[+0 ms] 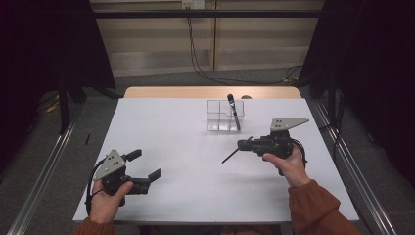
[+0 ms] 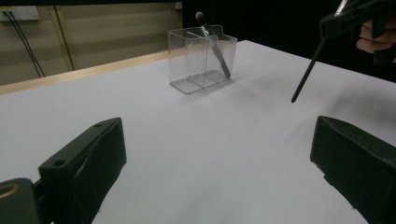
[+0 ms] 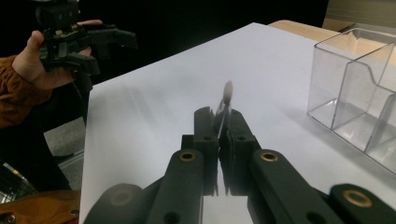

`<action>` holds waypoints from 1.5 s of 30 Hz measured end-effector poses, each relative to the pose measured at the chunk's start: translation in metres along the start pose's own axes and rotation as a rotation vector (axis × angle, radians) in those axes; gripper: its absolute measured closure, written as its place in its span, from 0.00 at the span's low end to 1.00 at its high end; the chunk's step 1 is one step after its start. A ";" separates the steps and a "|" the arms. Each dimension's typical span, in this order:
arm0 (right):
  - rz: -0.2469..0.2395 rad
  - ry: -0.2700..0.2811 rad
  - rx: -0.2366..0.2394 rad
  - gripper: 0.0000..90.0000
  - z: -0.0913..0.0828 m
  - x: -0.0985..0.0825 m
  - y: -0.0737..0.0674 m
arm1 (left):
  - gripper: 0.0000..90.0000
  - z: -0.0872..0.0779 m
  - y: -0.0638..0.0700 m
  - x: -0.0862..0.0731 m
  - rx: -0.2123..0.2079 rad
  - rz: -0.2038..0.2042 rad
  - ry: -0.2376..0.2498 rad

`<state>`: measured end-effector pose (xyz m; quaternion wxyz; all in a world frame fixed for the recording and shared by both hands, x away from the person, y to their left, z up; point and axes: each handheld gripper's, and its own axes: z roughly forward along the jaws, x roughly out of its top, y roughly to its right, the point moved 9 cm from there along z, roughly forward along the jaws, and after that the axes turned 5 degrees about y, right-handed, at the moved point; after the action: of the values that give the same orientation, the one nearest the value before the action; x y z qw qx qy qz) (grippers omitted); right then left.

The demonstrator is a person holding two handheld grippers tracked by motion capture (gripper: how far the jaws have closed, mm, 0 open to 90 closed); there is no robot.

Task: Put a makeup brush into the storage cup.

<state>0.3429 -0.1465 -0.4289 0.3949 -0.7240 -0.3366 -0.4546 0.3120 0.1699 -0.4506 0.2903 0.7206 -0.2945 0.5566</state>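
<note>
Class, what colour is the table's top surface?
White, clearest in the high view: table.

We see a black right gripper [image 1: 243, 144] clamping a thin black stick [image 1: 230, 155], and a black left gripper [image 1: 145, 166] under a grey plate [image 1: 110, 164]. Beyond the right gripper stands a clear box [image 1: 222, 115] on the white table [image 1: 186, 161]. Our sleeves [image 1: 313, 205] are rust-orange.

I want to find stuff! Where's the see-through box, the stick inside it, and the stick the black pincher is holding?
clear box [image 1: 218, 121]: high view, on its front wall.
black stick in the box [image 1: 234, 110]: high view, mid-shaft.
held stick [image 1: 230, 155]: high view, the shaft jutting past the right gripper [image 1: 242, 144].
</note>
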 end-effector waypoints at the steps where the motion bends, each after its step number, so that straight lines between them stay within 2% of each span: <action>1: 0.004 0.003 -0.004 0.96 -0.001 0.002 0.001 | 0.04 -0.002 -0.001 -0.001 0.005 -0.001 -0.002; 6: 0.000 0.017 -0.027 0.96 -0.007 0.013 0.008 | 0.04 -0.009 -0.007 -0.006 0.016 -0.002 0.003; 11: -0.010 0.003 -0.049 0.96 -0.010 0.021 0.016 | 0.04 -0.015 -0.012 -0.015 0.034 -0.006 -0.016; 13: -0.013 0.000 -0.060 0.96 -0.011 0.023 0.019 | 0.04 -0.016 -0.015 -0.019 0.051 0.008 -0.032; 16: -0.013 0.003 -0.066 0.96 -0.013 0.028 0.024 | 0.04 -0.015 -0.019 -0.018 0.047 0.019 -0.021; 18: -0.015 0.005 -0.073 0.96 -0.015 0.031 0.026 | 0.03 -0.015 -0.019 -0.018 0.047 0.012 -0.009; 21: -0.024 0.009 -0.090 0.96 -0.018 0.036 0.030 | 0.03 -0.015 -0.018 -0.020 0.045 0.012 -0.017; 30: -0.032 0.026 -0.127 0.96 -0.024 0.052 0.043 | 0.03 -0.018 -0.020 -0.020 0.071 0.014 -0.015; 40: -0.056 0.043 -0.183 0.96 -0.025 0.073 0.059 | 0.03 -0.018 -0.019 -0.020 0.063 0.021 -0.017; 45: -0.060 0.071 -0.210 0.96 -0.024 0.080 0.067 | 0.03 -0.018 -0.018 -0.020 0.062 0.029 -0.018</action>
<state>0.4192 -0.1882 -0.3662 0.3148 -0.7344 -0.2942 -0.5245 0.3099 0.1971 -0.4680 0.2574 0.7298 -0.2900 0.5631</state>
